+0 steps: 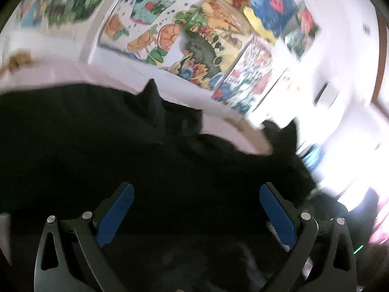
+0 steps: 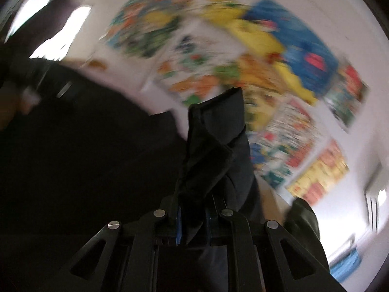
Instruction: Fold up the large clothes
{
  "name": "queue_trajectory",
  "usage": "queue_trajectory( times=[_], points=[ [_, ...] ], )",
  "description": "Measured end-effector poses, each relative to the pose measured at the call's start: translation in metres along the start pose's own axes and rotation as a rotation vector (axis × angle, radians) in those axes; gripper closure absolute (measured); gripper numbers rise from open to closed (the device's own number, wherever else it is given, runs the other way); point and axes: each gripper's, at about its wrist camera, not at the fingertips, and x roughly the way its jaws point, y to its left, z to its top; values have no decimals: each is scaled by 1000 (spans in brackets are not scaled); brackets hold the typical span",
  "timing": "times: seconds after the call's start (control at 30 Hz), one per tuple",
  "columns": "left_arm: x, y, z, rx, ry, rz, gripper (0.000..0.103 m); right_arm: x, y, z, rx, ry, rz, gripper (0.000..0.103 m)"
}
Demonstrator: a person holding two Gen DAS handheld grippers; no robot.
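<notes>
A large black garment (image 1: 97, 146) lies spread over a pale surface (image 1: 97, 73) and fills the lower half of the left wrist view. My left gripper (image 1: 197, 194) is open just above the black cloth, its blue pads (image 1: 116, 214) wide apart and empty. In the right wrist view, my right gripper (image 2: 192, 216) is shut on a bunched fold of the black garment (image 2: 214, 141), which sticks up from between the fingers. The rest of the cloth (image 2: 85, 158) hangs to the left. Both views are blurred.
Colourful posters (image 1: 194, 36) cover the white wall behind the surface; they also show in the right wrist view (image 2: 243, 60). A bright window area (image 1: 352, 158) is at the right. A blue item (image 2: 345, 265) sits low at the right.
</notes>
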Motion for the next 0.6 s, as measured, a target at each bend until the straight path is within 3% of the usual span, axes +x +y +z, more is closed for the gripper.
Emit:
queue_trajectory(
  times=[0.07,0.2,0.3,0.47,0.6],
  points=[
    [6,15,4,-97,19,-50,1,14,23,-4,-27,13,47,90],
    [17,42,2,-241,77,-69,3,40,63,-22,-83,79,123,90],
    [30,52,-2,-289,122,-77,6,57,79,-27,-137,114,156,90],
    [57,48,-5,-238,200,-45,54,59,90,-36,-160,106,158,90],
    [75,40,-10,-210,240,-70,75,52,98,-40,-167,95,156,90]
  ],
)
